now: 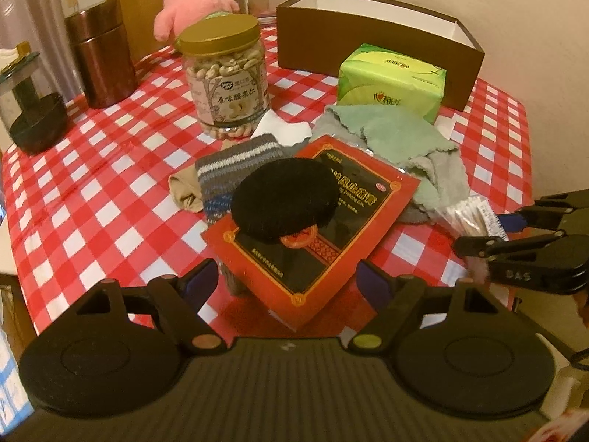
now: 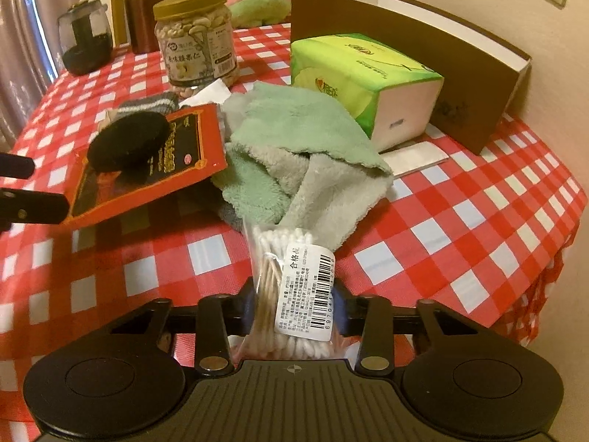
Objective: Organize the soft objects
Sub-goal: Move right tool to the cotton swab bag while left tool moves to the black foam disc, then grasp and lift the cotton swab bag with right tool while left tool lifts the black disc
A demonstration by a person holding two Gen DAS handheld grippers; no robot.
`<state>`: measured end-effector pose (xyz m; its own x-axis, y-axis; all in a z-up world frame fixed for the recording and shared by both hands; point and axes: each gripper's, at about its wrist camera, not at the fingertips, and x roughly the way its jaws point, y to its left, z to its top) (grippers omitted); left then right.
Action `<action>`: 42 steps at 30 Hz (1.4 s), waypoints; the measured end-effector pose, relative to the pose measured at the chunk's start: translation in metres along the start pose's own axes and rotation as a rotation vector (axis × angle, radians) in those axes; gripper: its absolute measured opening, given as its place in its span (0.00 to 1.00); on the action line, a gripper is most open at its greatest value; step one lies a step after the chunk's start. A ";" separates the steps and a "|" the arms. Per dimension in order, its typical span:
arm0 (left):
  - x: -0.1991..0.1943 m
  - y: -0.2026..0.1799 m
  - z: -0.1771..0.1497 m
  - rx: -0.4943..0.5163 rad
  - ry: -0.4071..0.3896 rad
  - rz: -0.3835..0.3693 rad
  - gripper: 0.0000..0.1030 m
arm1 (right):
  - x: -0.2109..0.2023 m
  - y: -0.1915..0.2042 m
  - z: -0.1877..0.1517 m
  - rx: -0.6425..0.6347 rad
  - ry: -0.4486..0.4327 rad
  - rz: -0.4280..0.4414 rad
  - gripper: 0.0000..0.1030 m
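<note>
Ahead-left of the right gripper, the cashew jar (image 2: pixel 195 42) label reads "原味腰果仁". Between that gripper's fingers, the cotton swab packet (image 2: pixel 294 291) sticker reads "合格品" above a barcode beginning "69704". The other gripper's arm (image 1: pixel 522 276) bears "DAS".

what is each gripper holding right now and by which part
Right gripper: shut on the bag of cotton swabs, around its middle. Left gripper: holds nothing, jaws open either side of the red packet.

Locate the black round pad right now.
The black round pad lies on the red packet, ahead of the left gripper, near the striped knit piece.
</note>
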<state>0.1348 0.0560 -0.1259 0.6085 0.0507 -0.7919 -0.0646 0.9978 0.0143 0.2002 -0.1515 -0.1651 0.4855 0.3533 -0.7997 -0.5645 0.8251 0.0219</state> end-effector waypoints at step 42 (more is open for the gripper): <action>0.051 0.024 0.044 0.287 -0.073 -0.190 0.70 | -0.048 -0.031 0.027 0.248 -0.088 -0.048 0.36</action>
<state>0.1991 0.0847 -0.1396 0.6439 -0.1440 -0.7515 0.2734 0.9606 0.0501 0.2121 -0.1823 -0.1113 0.5703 0.3391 -0.7482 -0.3639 0.9208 0.1400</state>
